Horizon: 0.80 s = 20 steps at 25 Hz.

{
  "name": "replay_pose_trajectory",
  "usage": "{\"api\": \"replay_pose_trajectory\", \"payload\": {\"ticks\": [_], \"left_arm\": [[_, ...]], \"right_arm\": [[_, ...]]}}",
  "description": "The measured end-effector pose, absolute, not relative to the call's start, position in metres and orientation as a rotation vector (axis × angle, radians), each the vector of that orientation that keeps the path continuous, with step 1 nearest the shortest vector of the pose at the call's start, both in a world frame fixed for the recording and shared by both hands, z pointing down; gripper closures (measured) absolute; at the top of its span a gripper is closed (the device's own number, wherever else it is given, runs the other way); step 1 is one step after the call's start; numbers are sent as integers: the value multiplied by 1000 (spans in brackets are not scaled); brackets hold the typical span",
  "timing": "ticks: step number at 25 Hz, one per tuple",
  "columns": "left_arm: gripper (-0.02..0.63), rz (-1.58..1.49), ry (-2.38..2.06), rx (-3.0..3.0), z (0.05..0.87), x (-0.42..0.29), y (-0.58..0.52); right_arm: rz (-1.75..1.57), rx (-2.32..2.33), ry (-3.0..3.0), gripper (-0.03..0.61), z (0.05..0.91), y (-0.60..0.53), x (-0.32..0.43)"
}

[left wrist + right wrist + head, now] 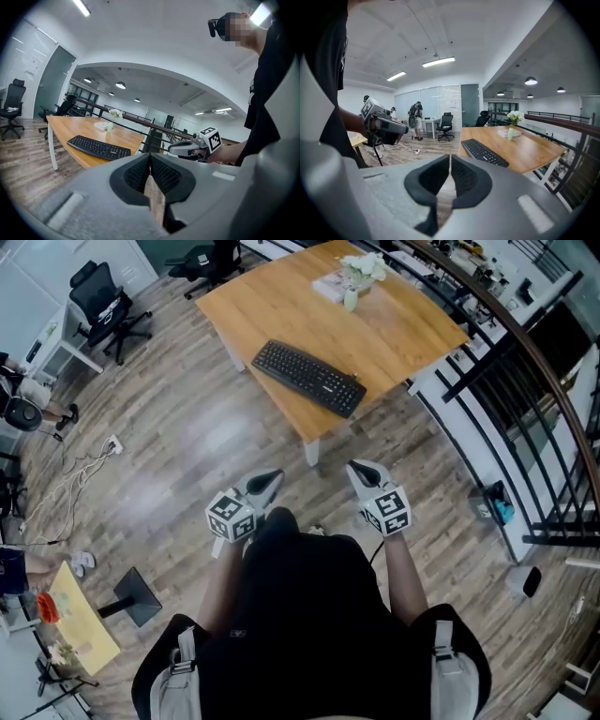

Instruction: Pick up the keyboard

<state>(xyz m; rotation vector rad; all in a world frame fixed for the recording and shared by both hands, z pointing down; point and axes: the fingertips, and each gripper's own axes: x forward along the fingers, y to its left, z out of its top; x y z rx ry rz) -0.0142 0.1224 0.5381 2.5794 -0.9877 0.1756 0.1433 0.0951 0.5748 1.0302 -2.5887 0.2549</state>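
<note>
A black keyboard (308,378) lies slantwise near the front edge of a wooden table (412,334). It also shows in the left gripper view, keyboard (98,147), and in the right gripper view, keyboard (483,152). Both grippers are held in front of the person's body, over the floor and well short of the table. My left gripper (271,480) is shut with nothing in it, its pads (161,173) meeting. My right gripper (361,470) is likewise shut and empty, fingers (466,176) pressed together.
A vase of white flowers (356,276) and a flat book stand at the table's far side. A black railing (525,409) runs along the right. Office chairs (108,306) stand at the far left, cables (84,470) lie on the floor, and a small yellow table (80,620) is at lower left.
</note>
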Motion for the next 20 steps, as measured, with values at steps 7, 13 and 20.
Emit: {"api": "replay_pose_trajectory", "payload": {"ticks": [7, 13, 20], "left_arm": [[601, 169, -1045, 2557, 536, -22, 116], [601, 162, -1052, 2537, 541, -28, 112], [601, 144, -1035, 2551, 540, -30, 87]], "right_arm": [[266, 994, -2607, 565, 579, 84, 139], [270, 991, -2608, 564, 582, 79, 134], [280, 1033, -2574, 565, 584, 66, 141]]}}
